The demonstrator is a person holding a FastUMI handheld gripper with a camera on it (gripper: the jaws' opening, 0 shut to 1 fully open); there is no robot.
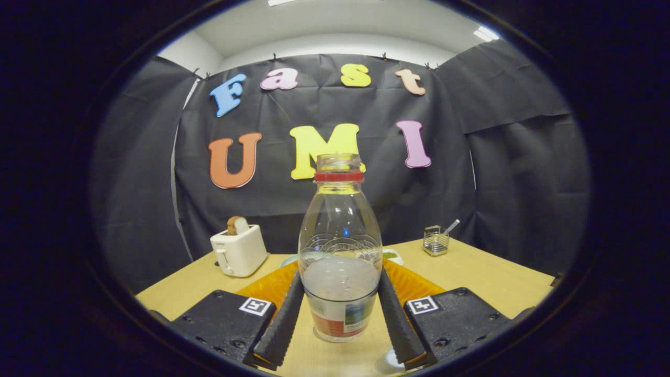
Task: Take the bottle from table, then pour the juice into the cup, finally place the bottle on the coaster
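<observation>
So, the bottle (339,251) is sitting upright right between the fingers, at about 12 o'clock from the gripper (340,309), cap off, with a red ring around the neck and pale liquid filling roughly the lower part. Both fingers (285,319) lie against its sides low down, near the label, so I'd call it pinched. I can't really tell whether its base is on the table (487,277) or lifted a little off it.

Right behind the bottle there's an orange ribbed mat (413,285) poking out at both sides, probably the coaster, and behind that a sliver of a pale rim (392,255), maybe a dish or the cup, too hidden to say. Further out, a white toaster (239,250) with a slice of toast sits at about 10 o'clock, and a small wire holder (436,240) with a utensil handle at about 2 o'clock.

Progress-wise, I'd say the grab looks done or nearly done. Pouring hasn't obviously happened, since there's plenty of juice left, and the coaster drop-off is left too.
</observation>
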